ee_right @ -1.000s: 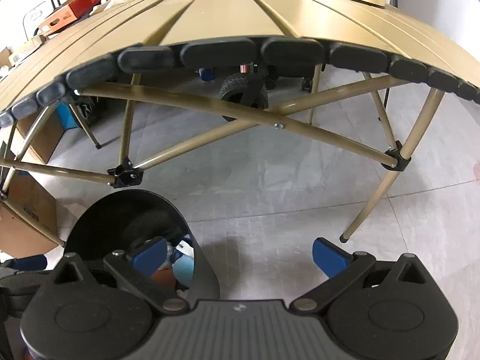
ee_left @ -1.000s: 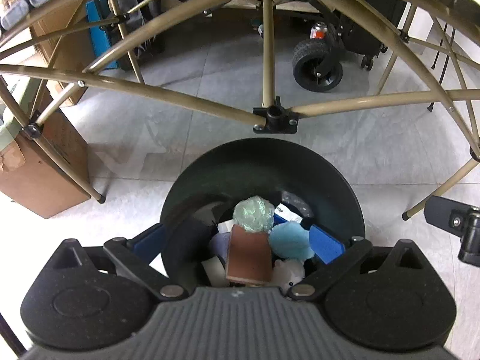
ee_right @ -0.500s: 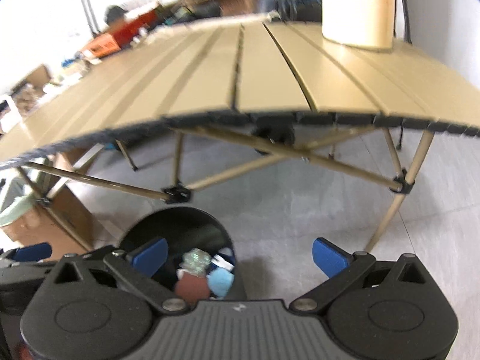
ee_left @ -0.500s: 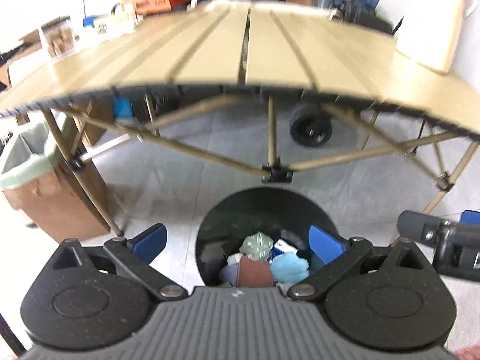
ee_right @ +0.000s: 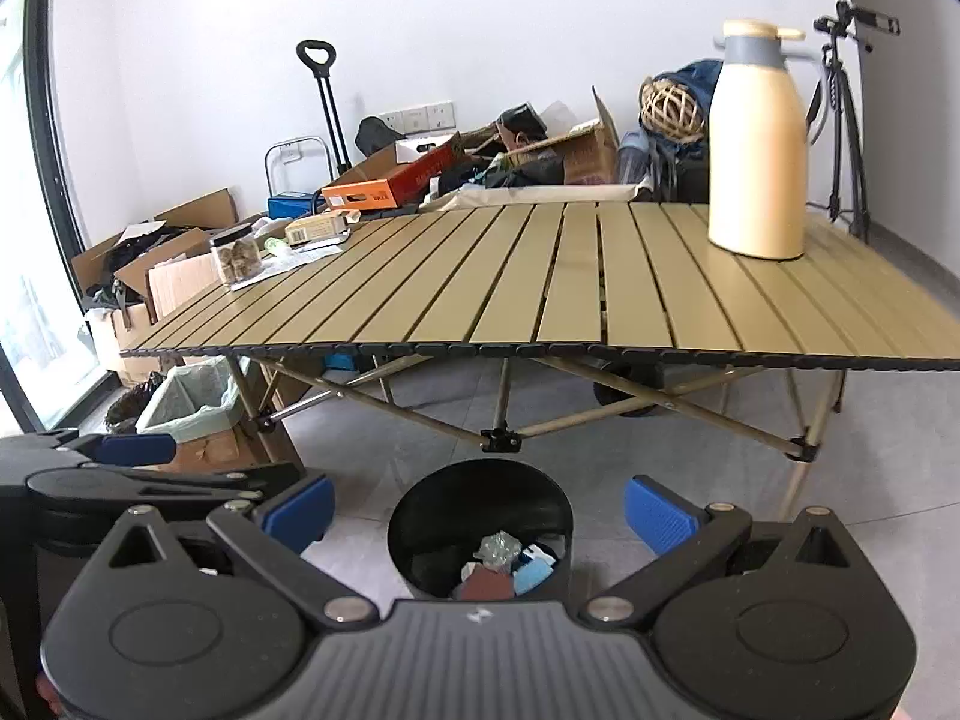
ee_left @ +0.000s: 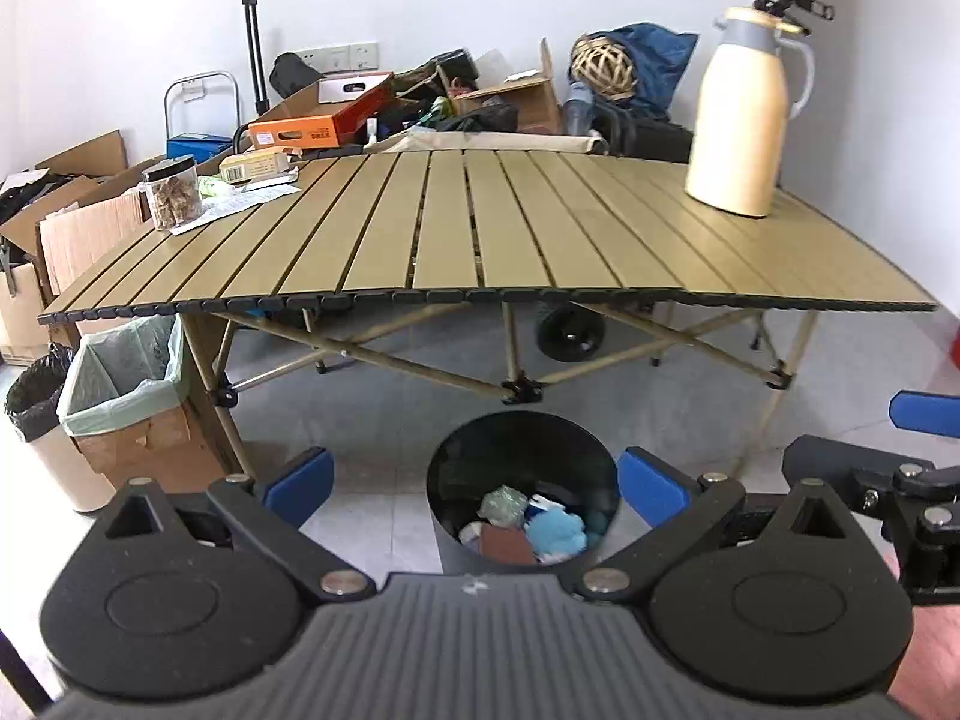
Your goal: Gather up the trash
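Note:
A round black trash bin (ee_left: 522,438) (ee_right: 480,483) stands on the floor in front of the slatted tan table (ee_left: 480,228) (ee_right: 570,282). Inside lie a green crumpled wad (ee_left: 503,505), a blue fluffy piece (ee_left: 557,531), a brown flat item (ee_left: 507,543) and white scraps. My left gripper (ee_left: 474,483) is open with nothing between its blue pads, held above and in front of the bin. My right gripper (ee_right: 479,510) is also open and empty, beside the left one. Each gripper shows at the edge of the other's view.
On the table stand a cream thermos jug (ee_left: 744,114) (ee_right: 759,144), a jar of snacks (ee_left: 171,192), papers and a small box (ee_left: 255,167). A lined cardboard box (ee_left: 129,402) and a black-bagged bin (ee_left: 33,396) sit left. Clutter and boxes crowd the back wall; a tripod (ee_right: 846,120) stands right.
Both grippers have risen and pulled back from just over the bin under the table, so the whole tabletop now shows. Both stay open and empty.

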{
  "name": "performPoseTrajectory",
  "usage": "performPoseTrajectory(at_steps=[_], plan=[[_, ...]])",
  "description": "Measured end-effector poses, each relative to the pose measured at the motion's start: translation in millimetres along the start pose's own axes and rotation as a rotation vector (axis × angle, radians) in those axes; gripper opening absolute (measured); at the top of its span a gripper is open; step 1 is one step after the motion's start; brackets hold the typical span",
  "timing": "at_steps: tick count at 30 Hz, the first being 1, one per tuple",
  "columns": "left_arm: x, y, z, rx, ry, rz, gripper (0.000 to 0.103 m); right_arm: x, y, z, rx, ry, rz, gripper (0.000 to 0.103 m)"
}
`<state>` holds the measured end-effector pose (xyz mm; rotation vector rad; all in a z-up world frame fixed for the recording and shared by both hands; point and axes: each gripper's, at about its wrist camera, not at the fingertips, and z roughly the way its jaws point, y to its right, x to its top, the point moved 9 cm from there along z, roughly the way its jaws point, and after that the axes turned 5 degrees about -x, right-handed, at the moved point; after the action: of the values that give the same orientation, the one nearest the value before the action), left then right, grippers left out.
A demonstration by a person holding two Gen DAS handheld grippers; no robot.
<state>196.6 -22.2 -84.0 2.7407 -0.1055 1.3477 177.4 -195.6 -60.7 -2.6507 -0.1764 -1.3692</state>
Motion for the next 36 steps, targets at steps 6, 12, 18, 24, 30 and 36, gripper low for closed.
performPoseTrajectory(at_steps=[6,12,18,24,30,36], plan=[[-21.0,4.0,-45.2,-0.028,0.045,0.013,0.103,-7.0,-5.0,-51.4,0.016,0.024,0.028,0.103],[-36.1,2.1,-71.7,-0.03,0.068,0.003,0.103,-18.9,-10.0,-76.6,-0.021,0.008,-0.006,0.103],[-39.1,5.3,-88.3,-0.033,0.087,0.013,0.103,-27.4,-8.4,-87.3,-0.05,-0.006,-0.004,0.103],[-42.3,7.3,-99.6,-0.035,0.101,0.018,0.103,-28.8,-10.9,-98.0,-0.052,0.009,-0.012,0.103],[-42.5,9.0,-104.6,-0.035,0.105,0.025,0.103,-27.8,-12.5,-101.7,-0.047,0.019,-0.015,0.103],[-42.4,9.2,-105.6,-0.035,0.105,0.026,0.103,-27.7,-12.1,-101.8,-0.044,0.02,-0.017,0.103]])
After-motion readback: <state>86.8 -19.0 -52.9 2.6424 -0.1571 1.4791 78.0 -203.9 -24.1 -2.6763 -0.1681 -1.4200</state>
